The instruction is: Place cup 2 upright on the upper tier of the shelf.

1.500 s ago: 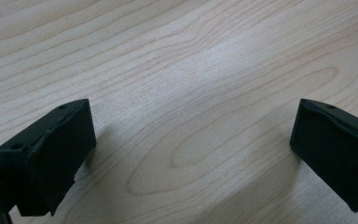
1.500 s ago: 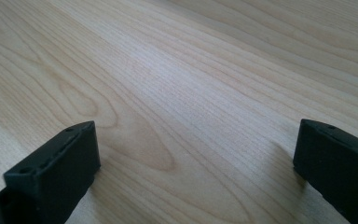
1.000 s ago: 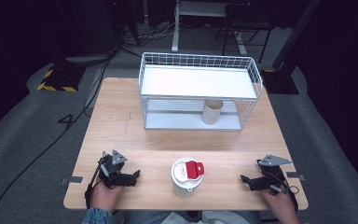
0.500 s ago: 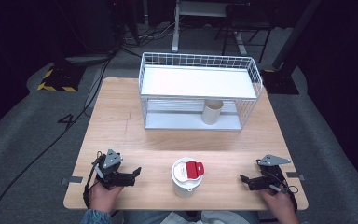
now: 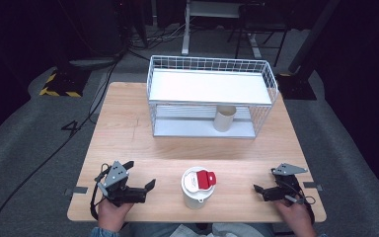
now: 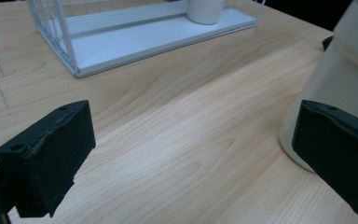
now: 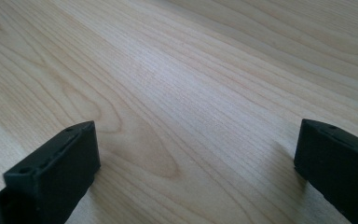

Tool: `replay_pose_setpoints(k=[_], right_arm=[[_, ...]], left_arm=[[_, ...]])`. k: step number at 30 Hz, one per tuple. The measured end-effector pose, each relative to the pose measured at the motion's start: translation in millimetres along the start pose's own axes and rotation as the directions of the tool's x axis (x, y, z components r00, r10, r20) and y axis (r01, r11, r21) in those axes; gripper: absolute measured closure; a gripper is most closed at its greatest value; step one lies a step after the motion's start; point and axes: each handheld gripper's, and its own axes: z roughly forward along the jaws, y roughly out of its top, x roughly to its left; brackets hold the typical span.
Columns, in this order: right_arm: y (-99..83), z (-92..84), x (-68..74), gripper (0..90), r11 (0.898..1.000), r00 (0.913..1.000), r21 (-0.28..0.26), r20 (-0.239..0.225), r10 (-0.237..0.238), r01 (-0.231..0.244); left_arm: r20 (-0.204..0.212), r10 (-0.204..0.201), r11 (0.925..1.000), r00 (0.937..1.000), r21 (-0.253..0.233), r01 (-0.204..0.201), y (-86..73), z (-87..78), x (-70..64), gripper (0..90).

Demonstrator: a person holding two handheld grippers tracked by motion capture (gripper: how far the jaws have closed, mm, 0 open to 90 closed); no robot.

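A white cup (image 5: 196, 193) with a red-and-white lid (image 5: 200, 179) stands near the table's front edge, between the two grippers. My left gripper (image 5: 147, 190) rests on the table to the cup's left, pointing at it, open, with nothing between its jaws. In the left gripper view the cup's wall (image 6: 349, 70) rises just behind the right pad (image 6: 340, 149) of that gripper (image 6: 191, 154). My right gripper (image 5: 261, 191) lies to the cup's right, open. In the right gripper view that gripper (image 7: 196, 163) has bare wood between its jaws.
A white wire rack (image 5: 211, 86) with a solid top shelf stands at the back centre of the wooden table (image 5: 128, 123). A cream cylinder (image 5: 224, 118) stands on its lower shelf and is also seen in the left gripper view, cylinder (image 6: 205, 9), rack (image 6: 135, 37).
My left gripper has drawn slightly back toward the front edge and turned to point more squarely at the cup. The right gripper and the cup have stayed put.
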Motion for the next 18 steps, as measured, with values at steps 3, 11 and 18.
replay_pose_setpoints(k=[3, 11, 18], right_arm=[[0.0, 0.0, 0.0, 0.1, 1.0, 1.0, 0.0, 0.0, 0.0, 0.0], [0.0, 0.0, 0.0, 0.1, 1.0, 1.0, 0.0, 0.0, 0.0, 0.0], [0.2, 0.1, 0.0, 0.1, 1.0, 1.0, 0.001, 0.0, 0.0, 0.0]], left_arm=[[0.011, 0.017, 0.9998, 0.9998, -0.005, -0.017, 2.8, -1.0, -6.8, 0.0], [0.053, 0.049, 0.9988, 0.9974, -0.009, -0.049, 6.6, -4.4, -27.3, 0.0], [0.083, 0.105, 0.9943, 0.991, -0.027, -0.103, 6.8, -8.8, -56.6, 0.0]])
